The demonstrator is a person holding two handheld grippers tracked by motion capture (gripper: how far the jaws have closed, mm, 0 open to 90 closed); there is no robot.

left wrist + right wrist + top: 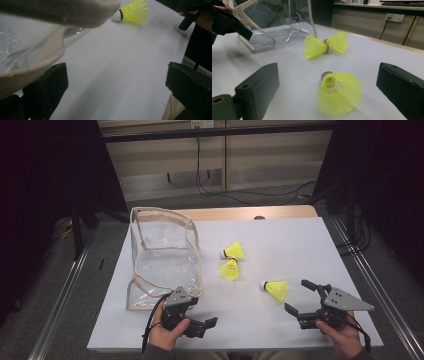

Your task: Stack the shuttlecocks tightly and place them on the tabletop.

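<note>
On the counter lie 3 yellow shuttlecocks and 1 clear pouch; the left gripper and right gripper both have their fingers spread, holding nothing.

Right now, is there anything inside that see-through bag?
The clear bag looks empty: through its walls only the white table shows. All three yellow shuttlecocks lie outside. Its near corner is hidden behind the left claw.

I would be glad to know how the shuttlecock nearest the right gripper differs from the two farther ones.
The near shuttlecock lies alone, just ahead of the open right gripper; the far pair lie close together mid-table. In the right gripper view the near one sits between the jaws, while the pair lie cork to cork nearer the clear bag. All are yellow with white corks.
</note>
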